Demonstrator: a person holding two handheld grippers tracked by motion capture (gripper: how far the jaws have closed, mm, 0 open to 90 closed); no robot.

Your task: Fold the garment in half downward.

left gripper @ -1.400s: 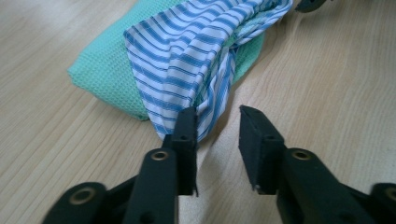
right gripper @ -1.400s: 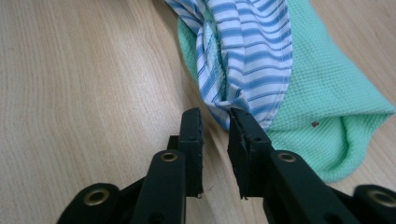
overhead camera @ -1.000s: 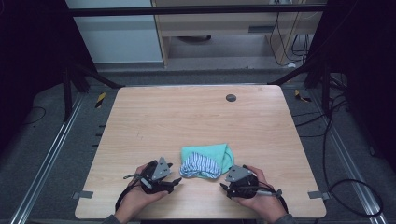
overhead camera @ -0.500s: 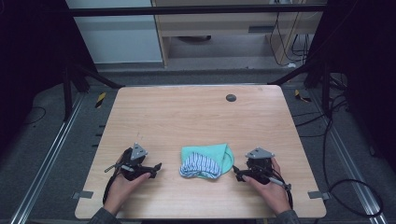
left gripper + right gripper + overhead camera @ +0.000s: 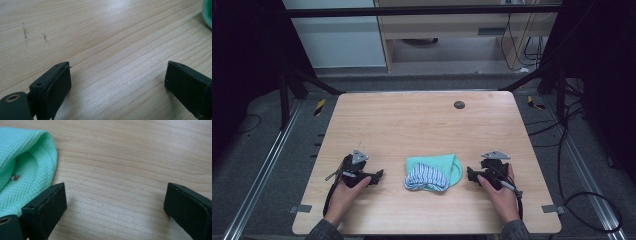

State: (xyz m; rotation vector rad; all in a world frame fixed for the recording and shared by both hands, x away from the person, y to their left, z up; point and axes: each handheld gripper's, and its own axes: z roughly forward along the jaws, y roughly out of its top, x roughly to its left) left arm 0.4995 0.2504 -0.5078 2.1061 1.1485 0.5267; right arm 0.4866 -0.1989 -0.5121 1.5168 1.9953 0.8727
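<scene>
item: folded mint-green knitted cloth with a blue-and-white striped part (image 5: 433, 171), lying flat on the light wooden table (image 5: 412, 120), near the front edge and about midway between the left and right edges.
long axis: runs roughly left to right, along the front edge; the striped part faces the front-left, the plain green fold rounds off to the right.
left hand-held gripper (image 5: 378, 174): resting on the table left of the cloth, pointing right toward it; jaws spread wide, nothing between them but bare wood in the left gripper view (image 5: 117, 82); a sliver of green cloth (image 5: 207, 12) at the far right edge of that view.
right hand-held gripper (image 5: 469, 174): resting on the table right of the cloth, pointing left toward it; jaws spread wide and holding nothing (image 5: 115, 205); green fold (image 5: 22, 170) just beside one jaw, not touching as far as can be told.
nearer arm: the right, judged by the narrower gap to the cloth in the high view; the left stands clearly apart.
judgement: either arm would reach the cloth by moving straight inward along its long axis.
surface: smooth wood grain, faint dark scuffs (image 5: 25, 35), a small dark round disc (image 5: 459, 104) near the far edge, well apart from the work.
room: dim; dark frame bars, cables on grey floor, a pale cabinet beyond the far edge.
</scene>
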